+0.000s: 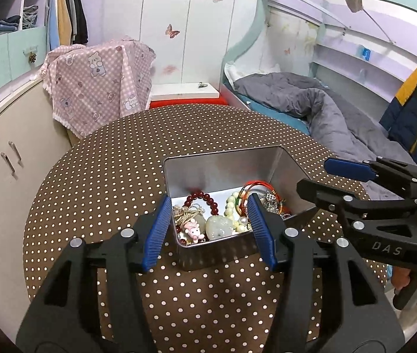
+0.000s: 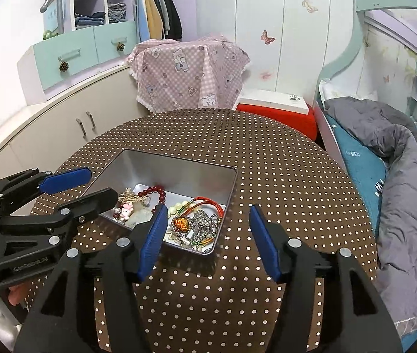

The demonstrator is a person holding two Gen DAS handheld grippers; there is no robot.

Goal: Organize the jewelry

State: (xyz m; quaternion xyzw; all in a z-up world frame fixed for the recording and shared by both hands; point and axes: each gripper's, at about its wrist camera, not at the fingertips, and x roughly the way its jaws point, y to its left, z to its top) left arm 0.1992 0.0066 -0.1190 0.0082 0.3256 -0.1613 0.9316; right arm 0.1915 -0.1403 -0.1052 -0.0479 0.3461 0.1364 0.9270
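Note:
An open metal tin [image 1: 229, 164] [image 2: 179, 173] sits on the round polka-dot table [image 1: 105, 176] [image 2: 296, 176]. It holds a dark red bead bracelet [image 1: 205, 198] [image 2: 157, 189], a pale jade pendant [image 1: 218, 226], a pink charm [image 1: 193, 229] [image 2: 126, 210], red and green cords [image 1: 255, 186] [image 2: 205, 203], pale beads [image 1: 230, 206] and a silver chain [image 2: 205, 220]. My left gripper [image 1: 209, 223] is open and empty, hovering over the tin's near edge. My right gripper [image 2: 208, 232] is open and empty over the tin's near right corner. Each gripper shows in the other's view [image 1: 317, 176] [image 2: 96, 185].
A pink checked bear cloth [image 1: 96, 82] [image 2: 190, 73] drapes something behind the table. A white cabinet [image 1: 8, 158] [image 2: 55, 123] stands to the left. A bed with a grey duvet [image 1: 320, 108] [image 2: 399, 161] is to the right. A red stool with a white box [image 2: 279, 108] stands behind.

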